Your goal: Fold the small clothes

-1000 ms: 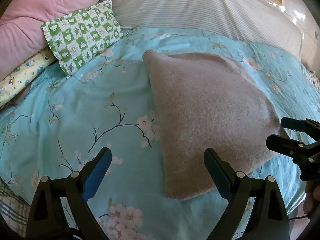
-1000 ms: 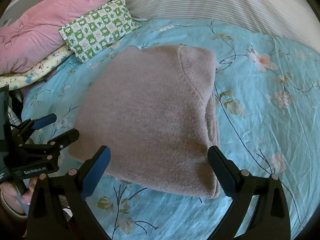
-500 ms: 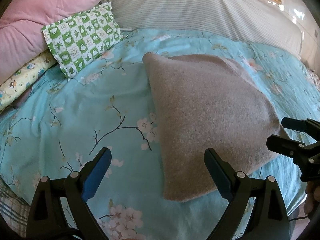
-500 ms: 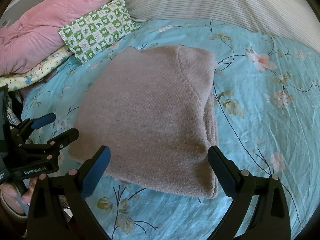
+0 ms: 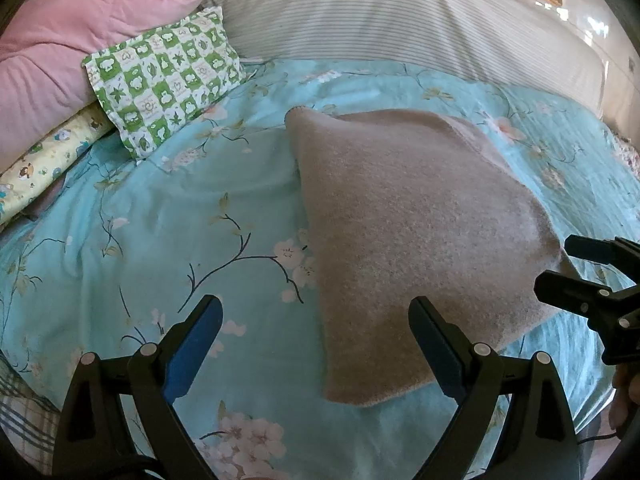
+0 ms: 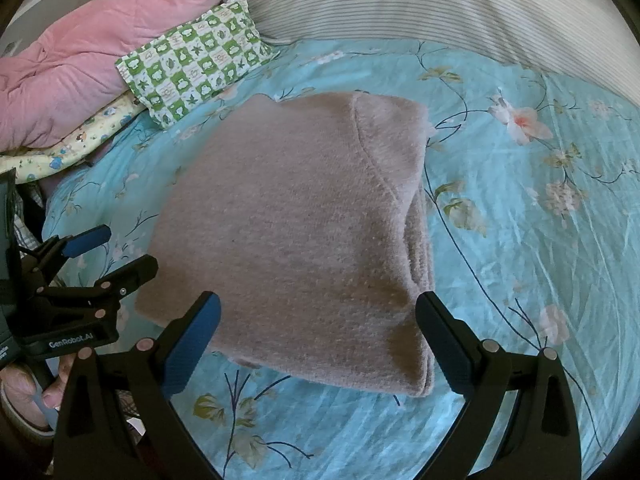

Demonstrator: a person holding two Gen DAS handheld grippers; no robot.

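A folded taupe knit sweater (image 5: 416, 224) lies flat on the light blue floral bedsheet (image 5: 168, 216); it also shows in the right wrist view (image 6: 292, 228), with stacked layers along its right edge. My left gripper (image 5: 316, 344) is open and empty, hovering above the sweater's near left corner. My right gripper (image 6: 320, 344) is open and empty, hovering above the sweater's near edge. Each gripper shows in the other's view: the right one (image 5: 560, 264) at the far right, the left one (image 6: 116, 252) at the far left.
A green-and-white checked pillow (image 5: 164, 80) lies at the back left beside a pink quilt (image 5: 68, 36) and a yellow printed cloth (image 5: 44, 164). A striped bolster (image 5: 400, 16) runs along the back. The bed's edge is near my grippers.
The left wrist view has shifted slightly, so the pillow and sheet slid a little right. The sweater lies as before and both grippers stay open.
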